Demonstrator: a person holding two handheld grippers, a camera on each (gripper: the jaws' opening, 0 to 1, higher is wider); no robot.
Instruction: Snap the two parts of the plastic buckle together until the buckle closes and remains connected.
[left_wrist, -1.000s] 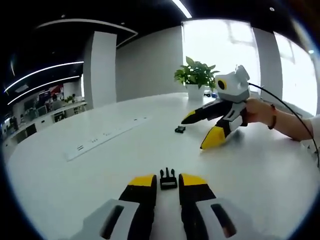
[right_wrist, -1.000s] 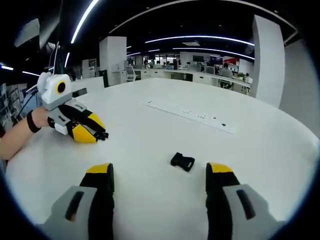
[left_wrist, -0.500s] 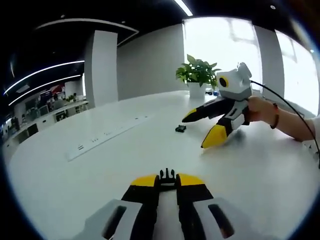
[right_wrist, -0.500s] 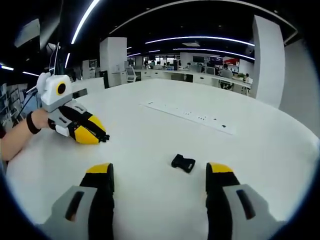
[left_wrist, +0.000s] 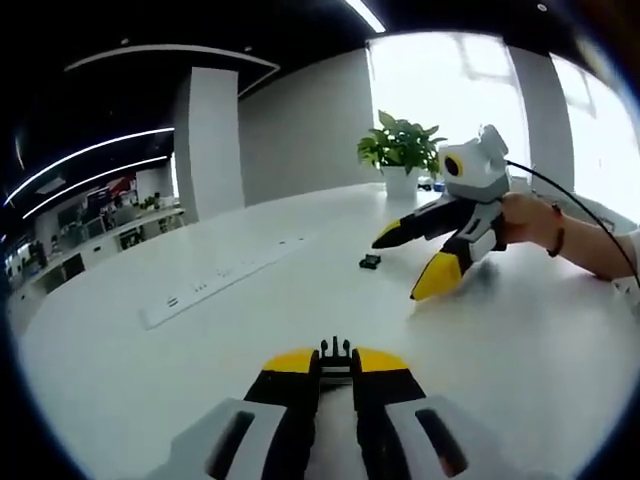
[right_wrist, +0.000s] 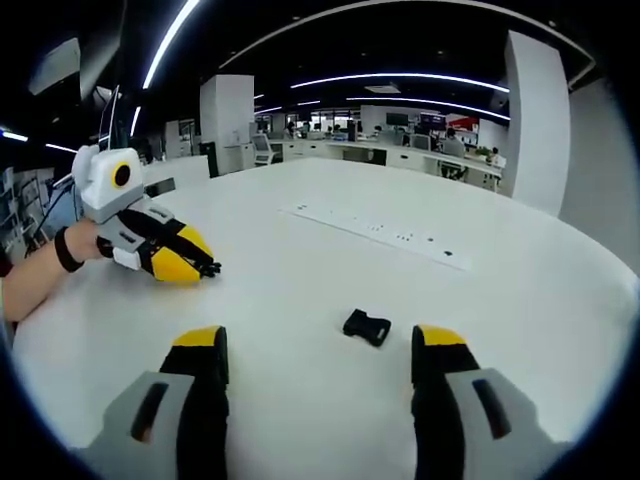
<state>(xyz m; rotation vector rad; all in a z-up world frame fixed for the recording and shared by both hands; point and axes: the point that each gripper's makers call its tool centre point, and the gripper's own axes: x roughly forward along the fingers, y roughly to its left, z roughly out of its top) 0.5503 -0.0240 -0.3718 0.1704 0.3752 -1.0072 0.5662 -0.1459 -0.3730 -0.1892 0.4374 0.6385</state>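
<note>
On the left, the pronged buckle half is seen clamped between the yellow tips of the left gripper, its prongs pointing forward past the jaws; in the right gripper view the same gripper is found low over the white table, prongs protruding from its tips. Further right, the socket half is seen lying flat on the table, well apart from the held half; in the left gripper view it lies just beside the tip of the right gripper. The right gripper is held wide open, nothing between its jaws, the socket half just ahead of them. The step in hand is judged to be the pick-up of the second part. The jaws are next to be closed around the socket half, and its opening then aligned with the prongs. Both parts are small, black, moulded plastic.
</note>
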